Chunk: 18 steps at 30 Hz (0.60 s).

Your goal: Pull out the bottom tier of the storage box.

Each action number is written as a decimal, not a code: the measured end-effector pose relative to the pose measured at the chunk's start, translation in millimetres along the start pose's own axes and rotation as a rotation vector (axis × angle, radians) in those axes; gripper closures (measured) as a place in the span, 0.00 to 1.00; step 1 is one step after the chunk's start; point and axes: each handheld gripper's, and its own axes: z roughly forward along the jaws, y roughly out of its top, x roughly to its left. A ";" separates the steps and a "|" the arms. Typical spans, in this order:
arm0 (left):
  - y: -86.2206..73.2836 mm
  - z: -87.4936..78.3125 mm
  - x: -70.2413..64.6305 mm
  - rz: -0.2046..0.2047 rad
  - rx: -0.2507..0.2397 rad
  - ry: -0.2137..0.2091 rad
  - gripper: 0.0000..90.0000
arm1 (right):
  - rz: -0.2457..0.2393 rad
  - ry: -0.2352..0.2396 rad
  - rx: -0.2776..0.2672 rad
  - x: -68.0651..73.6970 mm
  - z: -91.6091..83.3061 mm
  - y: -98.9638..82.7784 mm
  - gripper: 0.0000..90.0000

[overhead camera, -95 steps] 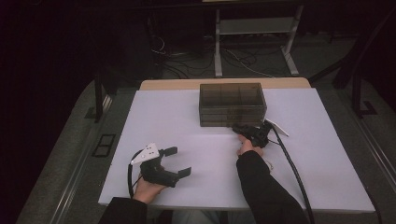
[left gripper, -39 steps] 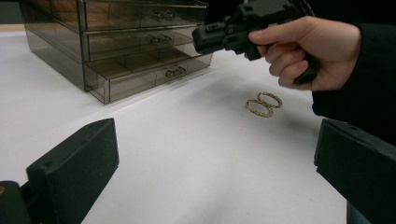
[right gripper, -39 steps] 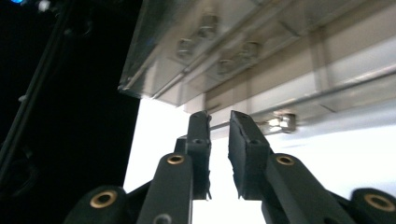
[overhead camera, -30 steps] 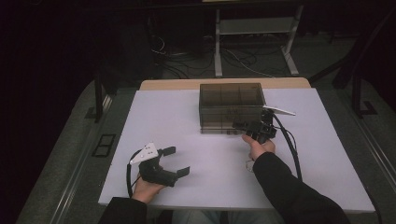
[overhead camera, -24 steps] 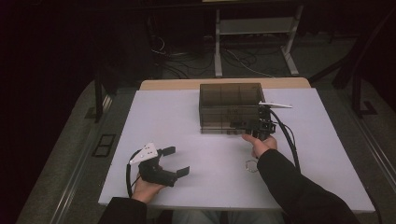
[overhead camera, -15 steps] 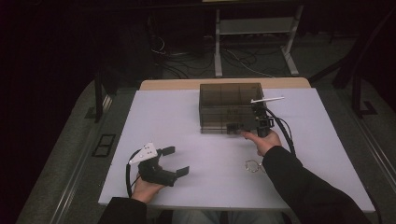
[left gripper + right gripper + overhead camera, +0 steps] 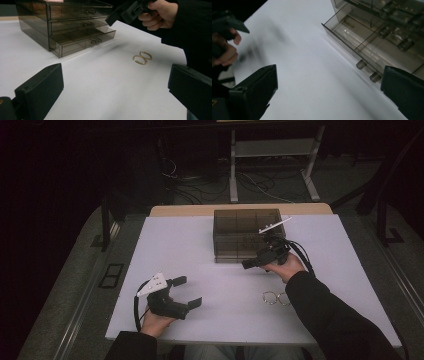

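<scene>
1. A smoky see-through drawer box [image 7: 247,234] stands at the far middle of the white table [image 7: 190,245]; every place below is told from this box.
2. The box has three drawers stacked one above another. The bottom drawer [image 7: 82,42] is pulled partway out toward the person, and its inner dividers show through the clear walls. In the left gripper view nothing can be seen lying in it.
3. The right gripper [image 7: 257,260] hangs just in front of the box's front right corner, held in the person's right hand [image 7: 285,266]. Its jaws have just been opening and now stand spread wide with nothing between them.
4. In the right gripper view the open drawer [image 7: 372,47] lies just ahead, to the right between the two black jaws, its small knobs [image 7: 368,71] near the right jaw. No pad touches the drawer.
5. Two gold hoop earrings [image 7: 276,298] lie side by side on the table in front of the box and a little to its right, well apart from it, close to the right sleeve [image 7: 330,315].
6. In the left gripper view the earrings [image 7: 142,57] lie touching or nearly so, flat on the table.
7. The left gripper [image 7: 187,292] sits in front of the box and well off to its left, near the table's near edge, in the left hand [image 7: 155,322]. Its jaws are spread wide and empty, pointing toward the earrings.
</scene>
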 end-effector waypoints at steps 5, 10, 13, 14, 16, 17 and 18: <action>-0.4 0.9 -0.3 0.003 0.004 -0.002 0.00 | -0.076 0.061 0.009 -4.2 2.9 2.6 0.00; -0.3 0.7 -0.2 0.002 0.003 -0.004 0.00 | -0.167 0.079 0.039 -8.2 6.6 5.0 0.00; -0.2 0.4 0.1 0.001 0.002 -0.004 0.00 | -0.217 0.079 0.047 -9.4 7.1 5.8 0.05; -0.3 0.5 0.0 0.002 0.002 -0.002 0.00 | -0.224 0.081 0.041 -9.9 7.3 5.6 0.05; -0.4 0.8 -0.4 0.005 0.002 -0.003 0.00 | -0.236 0.066 0.031 -12.4 9.0 5.3 0.06; -0.3 0.9 -0.6 0.008 0.005 -0.003 0.00 | -0.242 0.058 0.030 -13.6 10.2 4.9 0.06; -0.3 1.0 -0.6 0.010 0.006 -0.004 0.00 | -0.250 0.048 0.032 -15.3 11.2 4.5 0.11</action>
